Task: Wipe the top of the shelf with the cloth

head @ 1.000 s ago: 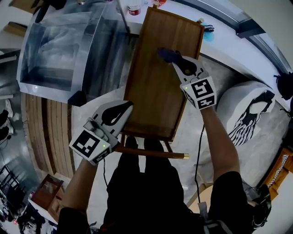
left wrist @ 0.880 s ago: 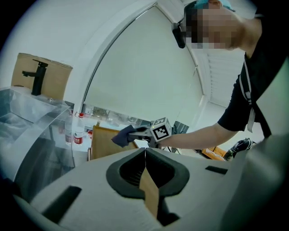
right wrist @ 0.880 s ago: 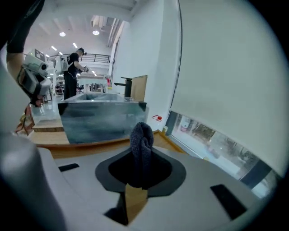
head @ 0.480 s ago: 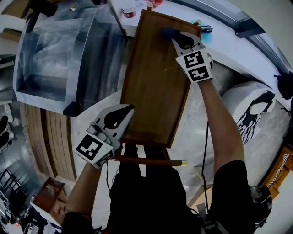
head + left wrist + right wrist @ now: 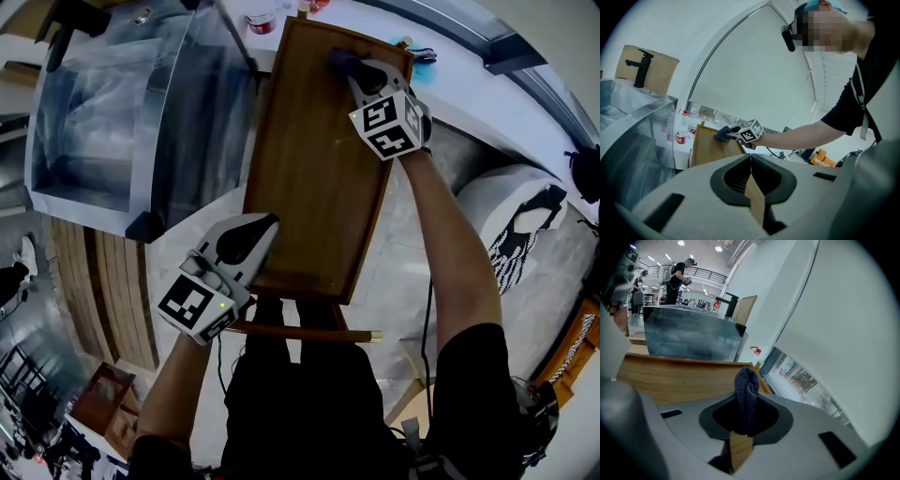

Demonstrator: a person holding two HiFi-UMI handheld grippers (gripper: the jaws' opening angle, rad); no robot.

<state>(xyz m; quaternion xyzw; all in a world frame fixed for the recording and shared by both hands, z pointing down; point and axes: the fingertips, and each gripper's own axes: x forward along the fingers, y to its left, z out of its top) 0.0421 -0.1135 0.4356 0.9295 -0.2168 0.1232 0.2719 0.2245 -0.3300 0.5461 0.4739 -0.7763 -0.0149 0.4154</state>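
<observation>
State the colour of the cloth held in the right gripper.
The cloth is dark blue-grey with a knitted texture, clearest in the right gripper view.

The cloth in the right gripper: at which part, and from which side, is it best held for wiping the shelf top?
Hold the cloth at its bunched fold, as the right gripper does, jaws shut on it, the rounded end standing out past the tips. Come from above the shelf top, tilted down, so the soft end, not the jaws, should meet the wood.
</observation>
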